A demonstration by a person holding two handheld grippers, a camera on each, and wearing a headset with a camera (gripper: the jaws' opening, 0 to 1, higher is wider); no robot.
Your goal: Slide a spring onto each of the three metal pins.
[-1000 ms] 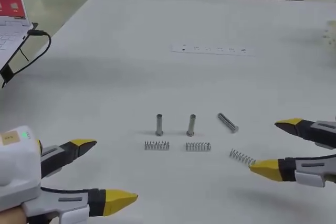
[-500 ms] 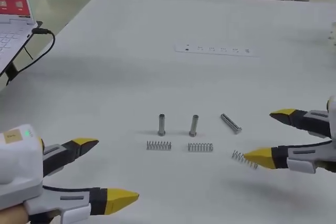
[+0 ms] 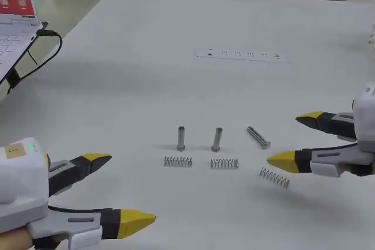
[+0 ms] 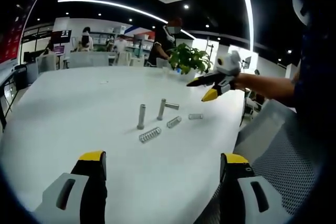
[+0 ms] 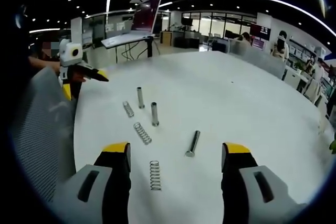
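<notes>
Two metal pins stand upright on the white table, the left pin (image 3: 180, 138) and the middle pin (image 3: 217, 139); a third pin (image 3: 257, 137) lies on its side to their right. A spring lies in front of each: left spring (image 3: 177, 161), middle spring (image 3: 224, 164), right spring (image 3: 274, 177). My right gripper (image 3: 289, 139) hovers open just right of the lying pin and above the right spring, holding nothing. In the right gripper view the lying pin (image 5: 192, 143) and right spring (image 5: 154, 174) sit between its jaws. My left gripper (image 3: 117, 188) is open at the lower left, apart from the parts.
A laptop (image 3: 14, 19) with a black cable (image 3: 42, 57) sits at the table's far left edge. A flush power strip (image 3: 242, 55) lies in the table beyond the pins. The left gripper view shows people and a plant (image 4: 190, 58) past the table.
My right gripper has moved left and slightly up, closer to the lying pin and over the right spring. The left gripper and the parts have stayed put.
</notes>
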